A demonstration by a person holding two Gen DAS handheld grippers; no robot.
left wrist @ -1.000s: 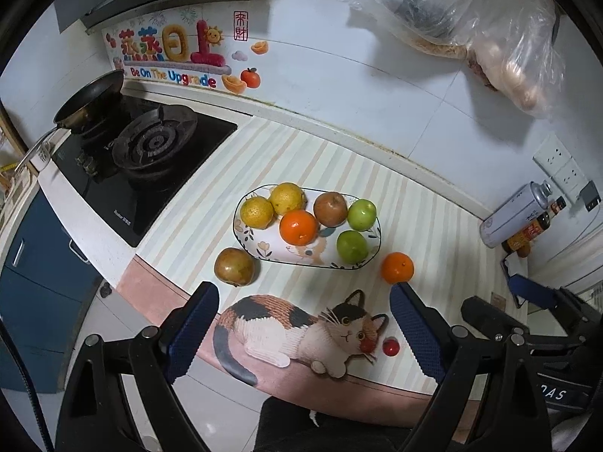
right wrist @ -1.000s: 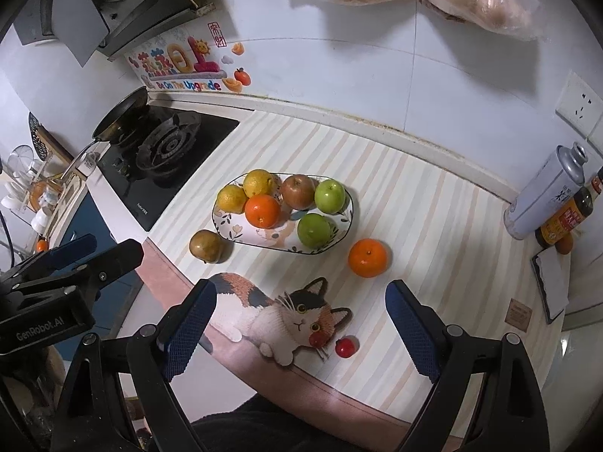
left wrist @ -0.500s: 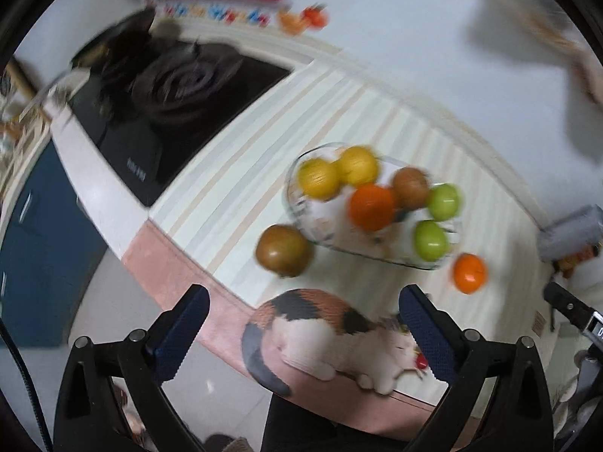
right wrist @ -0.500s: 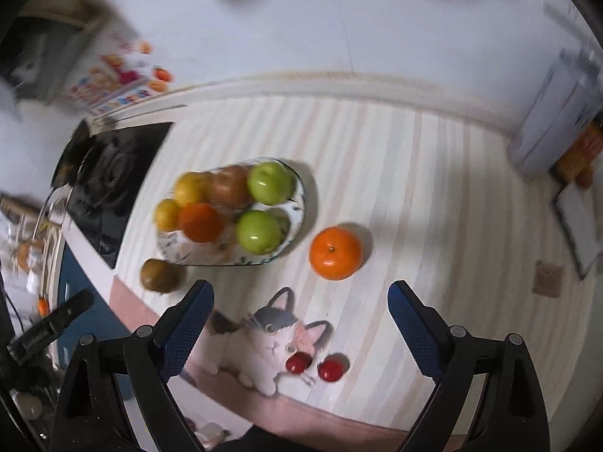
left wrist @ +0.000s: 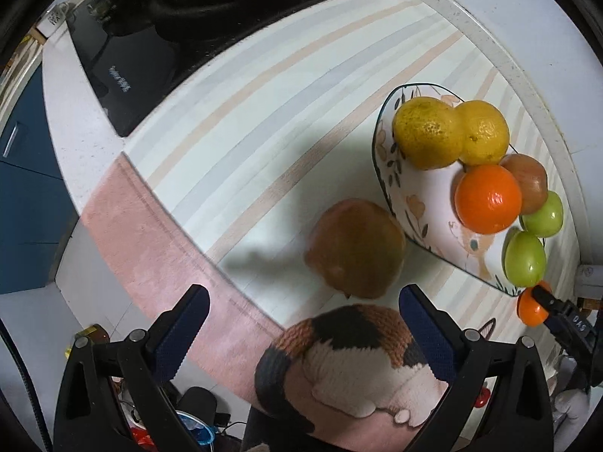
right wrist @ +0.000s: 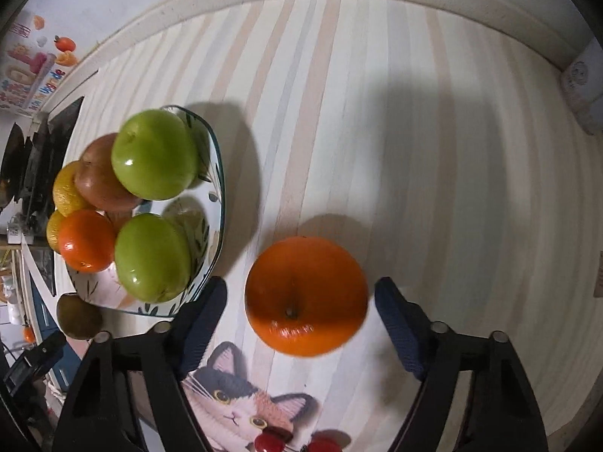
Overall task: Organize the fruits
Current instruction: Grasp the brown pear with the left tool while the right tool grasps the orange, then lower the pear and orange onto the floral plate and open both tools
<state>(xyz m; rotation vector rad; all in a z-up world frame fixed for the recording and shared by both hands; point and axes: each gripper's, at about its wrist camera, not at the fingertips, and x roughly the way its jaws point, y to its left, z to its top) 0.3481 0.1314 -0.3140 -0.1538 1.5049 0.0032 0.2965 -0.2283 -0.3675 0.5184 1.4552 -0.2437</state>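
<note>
Orange fruit (right wrist: 306, 296) sits loose on the bench between the right gripper (right wrist: 300, 324)'s jaws, which have just been closing but aren't touching yet. Left gripper (left wrist: 303, 333) hangs wide apart near the brown fruit (left wrist: 355, 248). Next: clamp, lift to the plate (left wrist: 427, 222).

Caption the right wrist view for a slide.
Right hand-held gripper closing around a loose orange on the striped mat, pads not yet touching, beside the fruit-filled plate.

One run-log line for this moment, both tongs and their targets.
left tongs: open, above brownish round fruit | right tongs: closing, straddling loose orange, no contact | patterned fruit plate: six fruits
</note>
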